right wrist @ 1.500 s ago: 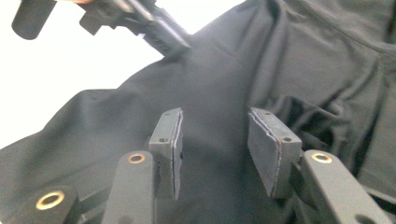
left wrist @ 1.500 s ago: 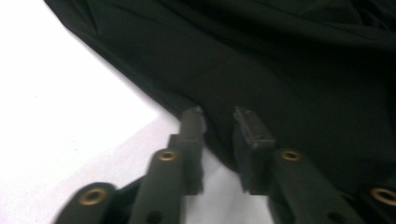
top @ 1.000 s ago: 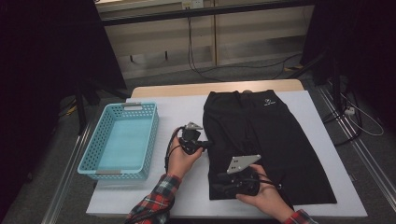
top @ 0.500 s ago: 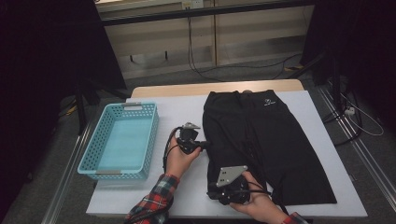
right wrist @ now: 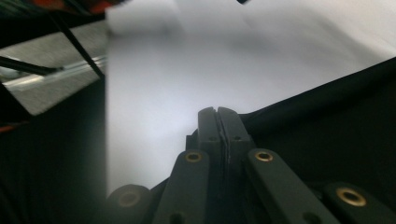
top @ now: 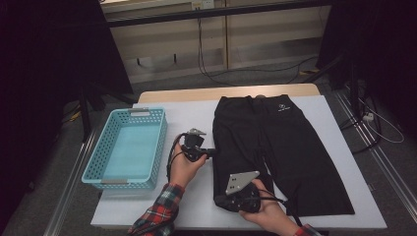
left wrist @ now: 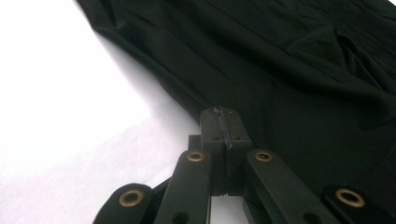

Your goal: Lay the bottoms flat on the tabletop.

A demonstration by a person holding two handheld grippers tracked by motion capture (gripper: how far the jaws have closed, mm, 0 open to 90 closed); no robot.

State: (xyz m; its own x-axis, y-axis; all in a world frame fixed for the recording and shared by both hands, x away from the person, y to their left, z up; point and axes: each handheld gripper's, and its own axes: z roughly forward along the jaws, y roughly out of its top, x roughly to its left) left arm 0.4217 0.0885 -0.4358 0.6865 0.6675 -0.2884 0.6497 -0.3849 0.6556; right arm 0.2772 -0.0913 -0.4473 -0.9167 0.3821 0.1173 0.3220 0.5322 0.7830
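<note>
Nearest me, my right hand-held gripper (top: 220, 200) lies low at the near left hem corner of the black shorts (top: 290, 152), its jaws just closed tight on that edge. Further on, my left hand-held gripper (top: 212, 152) points across at the shorts' left side edge, jaws pinched on the fabric. The smooth, soft shorts lie flat on the white worktop (top: 196, 118). Left, the perforated turquoise basket (top: 158, 147) holds nothing.
</note>
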